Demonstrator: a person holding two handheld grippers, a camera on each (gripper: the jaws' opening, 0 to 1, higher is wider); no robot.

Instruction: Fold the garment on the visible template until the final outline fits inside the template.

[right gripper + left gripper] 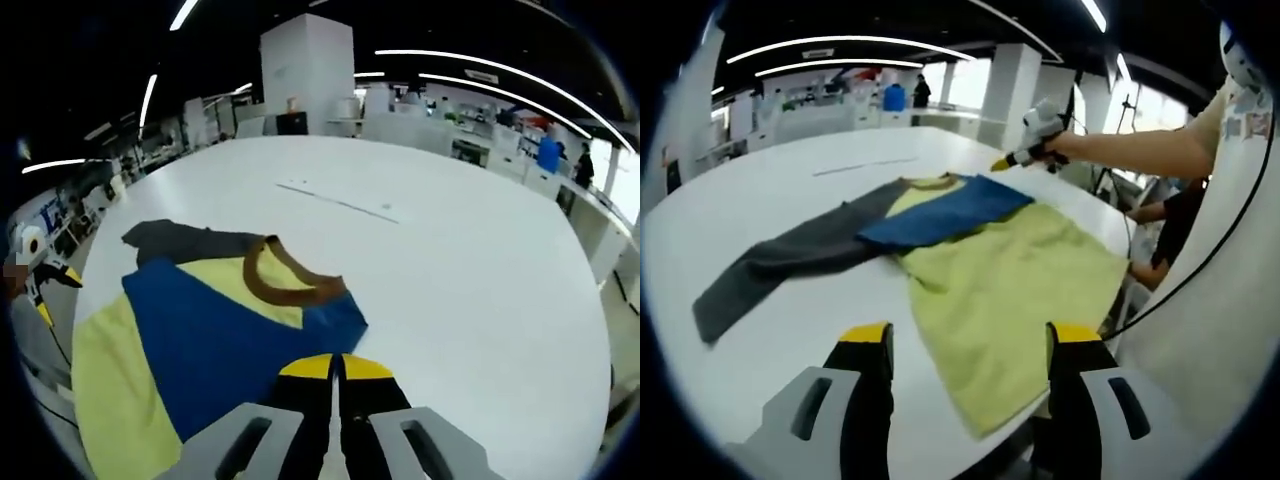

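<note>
A long-sleeved garment (1015, 280) lies flat on the white table (790, 190), its yellow-green body toward the near edge. Its blue sleeve (940, 215) is folded across the chest, and its grey sleeve (780, 265) stretches out to the left. The brown collar (290, 285) sits at the top. My left gripper (970, 340) hovers open over the garment's hem, touching nothing. My right gripper (335, 365) is shut just past the blue sleeve (230, 345) end, with no cloth seen between its jaws. The same right gripper (1025, 150) appears past the collar, held by a person's arm.
A thin dark line (340, 203) is marked on the bare table beyond the collar. The table's near edge runs under the garment's hem (990, 425). The person's body (1220, 300) stands at the right, and another person (1160, 240) sits beyond the table.
</note>
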